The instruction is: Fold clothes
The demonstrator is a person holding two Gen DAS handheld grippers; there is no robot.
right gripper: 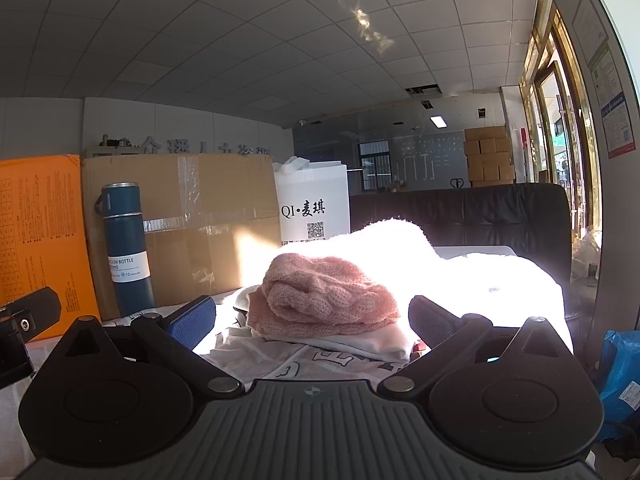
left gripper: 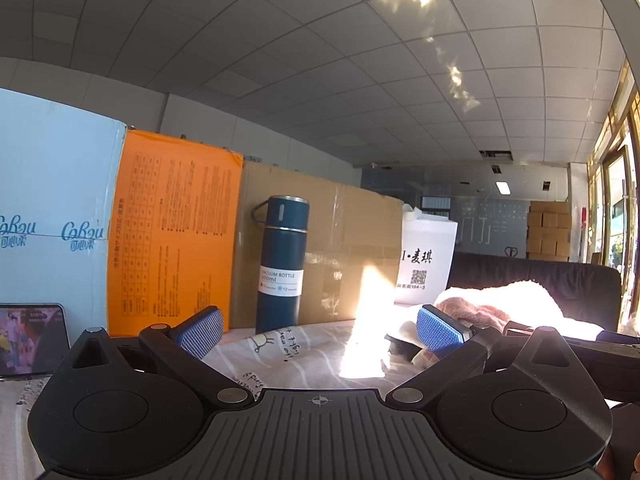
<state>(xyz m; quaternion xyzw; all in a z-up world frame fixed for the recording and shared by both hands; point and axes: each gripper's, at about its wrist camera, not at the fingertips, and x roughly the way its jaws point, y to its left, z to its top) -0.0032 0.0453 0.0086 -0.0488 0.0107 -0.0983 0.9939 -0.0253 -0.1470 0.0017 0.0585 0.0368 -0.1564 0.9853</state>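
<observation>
Both hand-held grippers, left one [left gripper: 318,330] and right one [right gripper: 312,318], are sitting wide open holding nothing, probably lining up a grab, since the chunky pink knit sweater [right gripper: 324,294] is lying bunched just ahead of the right fingers on a printed grey-white sheet [left gripper: 288,354].

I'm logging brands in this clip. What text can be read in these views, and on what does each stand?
"VACUUM BOTTLE" and "500ml": white label on the blue flask.
"QI·麦琪", with a QR code: white bag.
"可心柔" under a cursive logo I cannot read surely: pale blue box.
Orange box: table and print too small to read.
Patterned sheet: handwriting-style words too distorted.
Wall characters above the cardboard box: partly hidden.
</observation>
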